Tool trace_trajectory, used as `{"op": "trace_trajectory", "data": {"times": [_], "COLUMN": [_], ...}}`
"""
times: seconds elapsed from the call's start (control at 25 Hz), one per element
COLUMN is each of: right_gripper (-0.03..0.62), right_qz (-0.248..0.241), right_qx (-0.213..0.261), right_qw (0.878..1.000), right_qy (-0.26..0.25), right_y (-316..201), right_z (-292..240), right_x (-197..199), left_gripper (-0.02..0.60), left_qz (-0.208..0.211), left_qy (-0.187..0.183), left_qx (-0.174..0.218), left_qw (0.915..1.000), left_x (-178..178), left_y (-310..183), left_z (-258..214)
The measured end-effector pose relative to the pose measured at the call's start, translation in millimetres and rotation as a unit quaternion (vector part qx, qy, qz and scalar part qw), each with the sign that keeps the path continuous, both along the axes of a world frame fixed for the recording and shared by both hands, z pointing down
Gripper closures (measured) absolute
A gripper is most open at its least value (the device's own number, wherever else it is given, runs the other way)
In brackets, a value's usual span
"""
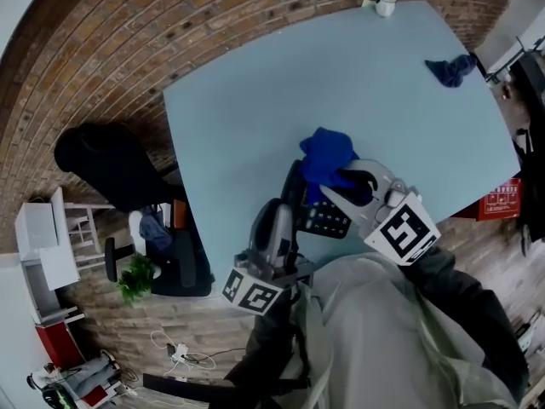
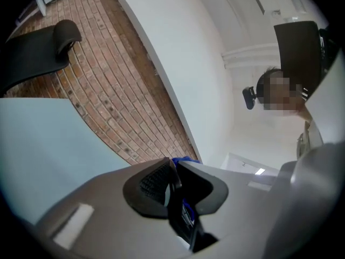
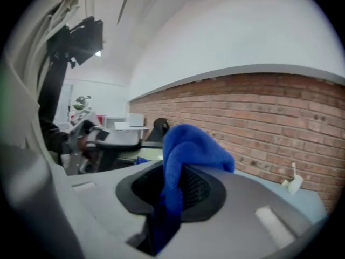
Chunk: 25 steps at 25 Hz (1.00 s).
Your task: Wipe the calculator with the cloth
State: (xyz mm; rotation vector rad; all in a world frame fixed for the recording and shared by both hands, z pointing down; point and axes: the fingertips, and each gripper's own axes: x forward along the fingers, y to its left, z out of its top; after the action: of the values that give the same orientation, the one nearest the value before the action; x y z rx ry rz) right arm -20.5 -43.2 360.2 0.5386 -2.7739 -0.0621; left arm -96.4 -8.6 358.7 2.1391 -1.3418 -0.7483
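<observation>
Both grippers are raised above the pale blue table (image 1: 255,118), close in front of the person. My left gripper (image 1: 296,196) (image 2: 173,170) is shut on the black calculator (image 1: 330,221), which shows as a thin dark slab (image 2: 181,216) edge-on between its pads. The calculator's keys face up in the head view. My right gripper (image 1: 342,177) (image 3: 173,179) is shut on a bright blue cloth (image 1: 327,155) (image 3: 195,144). The cloth bunches out over the jaws and hangs just above the calculator's far end. I cannot tell whether cloth and calculator touch.
A second, darker blue cloth (image 1: 450,70) lies near the table's far right edge. A white cup (image 1: 385,4) stands at the far edge. Left of the table are a black office chair (image 1: 106,162), a small green plant (image 1: 136,278) and white shelving (image 1: 43,245) on the brick floor.
</observation>
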Motion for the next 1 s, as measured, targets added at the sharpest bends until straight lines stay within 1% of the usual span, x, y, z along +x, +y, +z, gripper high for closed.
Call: {"op": "trace_trajectory", "data": {"times": [0.04, 0.08, 0.16, 0.2, 0.24, 0.28, 0.32, 0.36, 0.44, 0.48, 0.52, 0.56, 0.6, 0.68, 0.72, 0.76, 0.8, 0.84, 0.88, 0.92, 0.96, 1.0], "right_gripper": [0.513, 0.513, 0.513, 0.514, 0.536, 0.536, 0.536, 0.534, 0.534, 0.534, 0.534, 0.534, 0.534, 0.534, 0.534, 0.534, 0.534, 0.534, 0.534, 0.534, 0.534, 0.534], "right_qz": [0.014, 0.005, -0.056, -0.087, -0.108, -0.117, -0.114, -0.097, -0.036, -0.014, -0.011, -0.031, -0.069, -0.156, -0.184, -0.196, -0.195, -0.181, -0.152, -0.103, -0.044, 0.001], "right_qx": [-0.001, -0.001, -0.001, -0.003, -0.002, 0.002, 0.006, 0.005, -0.013, -0.023, -0.028, -0.031, -0.036, -0.055, -0.063, -0.063, -0.051, -0.034, -0.025, -0.038, -0.065, -0.084], "right_qw": [1.0, 1.0, 0.998, 0.995, 0.994, 0.993, 0.993, 0.995, 0.999, 0.999, 0.999, 0.999, 0.997, 0.985, 0.979, 0.976, 0.977, 0.981, 0.988, 0.994, 0.996, 0.993], "right_qy": [0.009, 0.022, 0.042, 0.042, 0.036, 0.026, 0.013, -0.003, -0.031, -0.036, -0.033, -0.02, 0.001, 0.041, 0.056, 0.066, 0.066, 0.052, 0.025, -0.012, -0.05, -0.082], "right_y": [-9.5, -7.8, 23.5, 42.7, 55.6, 59.2, 53.3, 40.0, 8.4, -0.7, -0.5, 10.5, 31.1, 83.2, 102.6, 111.9, 110.7, 100.9, 84.8, 65.7, 47.2, 32.9], "right_z": [-2.4, -3.5, -3.8, -3.7, -4.4, -6.1, -8.9, -12.2, -17.7, -19.1, -19.4, -17.9, -14.1, -4.1, 0.0, 2.3, 1.3, -3.7, -11.3, -18.3, -23.1, -26.6], "right_x": [2.0, -1.2, -18.5, -27.2, -32.6, -34.2, -32.6, -28.2, -12.5, -4.6, 0.0, 0.4, -2.7, -10.3, -10.9, -8.5, -3.7, 2.7, 11.6, 23.4, 37.3, 50.1], "left_gripper": [0.532, 0.532, 0.532, 0.532, 0.532, 0.532, 0.532, 0.532, 0.532, 0.532, 0.532, 0.532, 0.532, 0.532, 0.532, 0.532, 0.532, 0.531, 0.529, 0.529, 0.529, 0.529], "left_qz": [0.002, 0.002, 0.001, 0.002, 0.005, 0.007, 0.009, 0.008, -0.001, -0.007, -0.014, -0.021, -0.029, -0.044, -0.051, -0.057, -0.062, -0.066, -0.07, -0.07, -0.067, -0.063], "left_qy": [-0.005, -0.015, -0.039, -0.048, -0.05, -0.049, -0.046, -0.04, -0.019, -0.007, 0.002, 0.007, 0.01, 0.022, 0.033, 0.045, 0.059, 0.074, 0.091, 0.111, 0.135, 0.16], "left_qx": [0.003, 0.004, 0.006, 0.007, 0.009, 0.011, 0.012, 0.013, 0.013, 0.013, 0.014, 0.016, 0.019, 0.028, 0.033, 0.038, 0.043, 0.049, 0.056, 0.066, 0.075, 0.083], "left_qw": [1.0, 0.9999, 0.9992, 0.9988, 0.9987, 0.9987, 0.9988, 0.9991, 0.9997, 0.9999, 0.9998, 0.9996, 0.9993, 0.9984, 0.9976, 0.9966, 0.9954, 0.9938, 0.9918, 0.9891, 0.9857, 0.9816], "left_x": [4.1, 8.0, 13.4, 14.4, 14.5, 13.9, 13.0, 11.5, 6.3, 2.6, -1.3, -5.4, -9.7, -19.0, -24.0, -29.3, -35.0, -41.0, -46.8, -51.6, -54.2, -54.7], "left_y": [-0.3, -1.2, -3.1, -3.0, -1.8, -0.3, 1.0, 1.6, 1.7, 1.6, 1.0, 0.0, -1.3, -4.5, -5.6, -5.7, -4.9, -3.2, -1.3, 0.3, 1.2, 1.4], "left_z": [-2.8, -5.0, -7.5, -8.3, -9.1, -9.9, -10.7, -11.3, -12.3, -13.2, -14.8, -17.1, -20.0, -26.7, -29.8, -32.7, -35.3, -37.9, -40.8, -44.4, -48.3, -51.7]}}
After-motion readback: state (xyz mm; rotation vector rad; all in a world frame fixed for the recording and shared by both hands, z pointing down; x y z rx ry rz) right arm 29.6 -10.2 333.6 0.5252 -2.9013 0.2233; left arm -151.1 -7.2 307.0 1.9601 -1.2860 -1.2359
